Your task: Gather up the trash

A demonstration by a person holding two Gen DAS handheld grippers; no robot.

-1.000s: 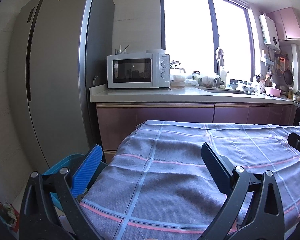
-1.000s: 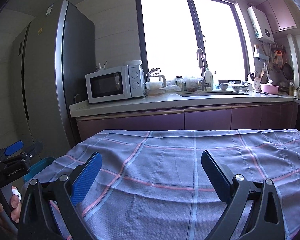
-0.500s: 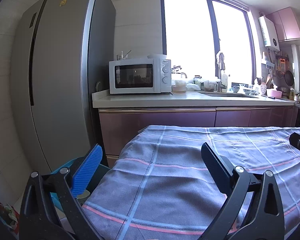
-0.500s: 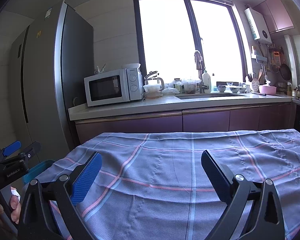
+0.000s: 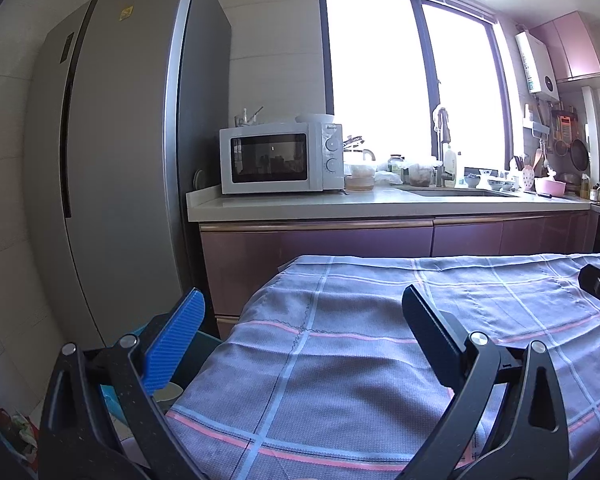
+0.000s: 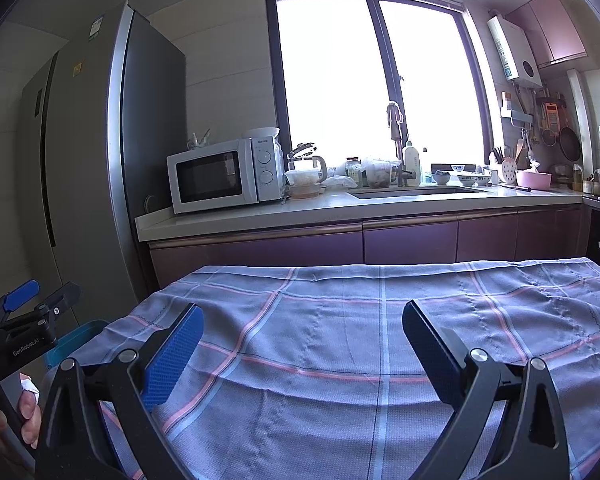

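Both claws are hovering over the bench (image 6: 380,320), which is wearing a grey-blue checked cloth (image 5: 360,360) with pink and light-blue stripes. Left claw (image 5: 300,340) is sitting spread wide, nothing between its fingers, over the bench's left edge. Right claw (image 6: 300,344) is also gaping wide, empty, over the middle of the cloth.

No loose trash is showing on the cloth in either view. A blue bin (image 5: 204,344) is standing on the floor just beside the bench's left edge, partly hidden behind the left claw's blue finger pad (image 5: 176,344); something pale is lying inside it, too hidden to identify. The right wrist view is catching the same bin's rim (image 6: 80,336) at far left, along with the left claw (image 6: 32,300) and a hand (image 6: 24,412) gripping its handle.

Behind the bench: a steel fridge (image 5: 120,180), a white microwave (image 5: 280,160) on the kitchen counter (image 5: 380,204), and a sink (image 6: 416,192) under a bright window (image 6: 372,80).
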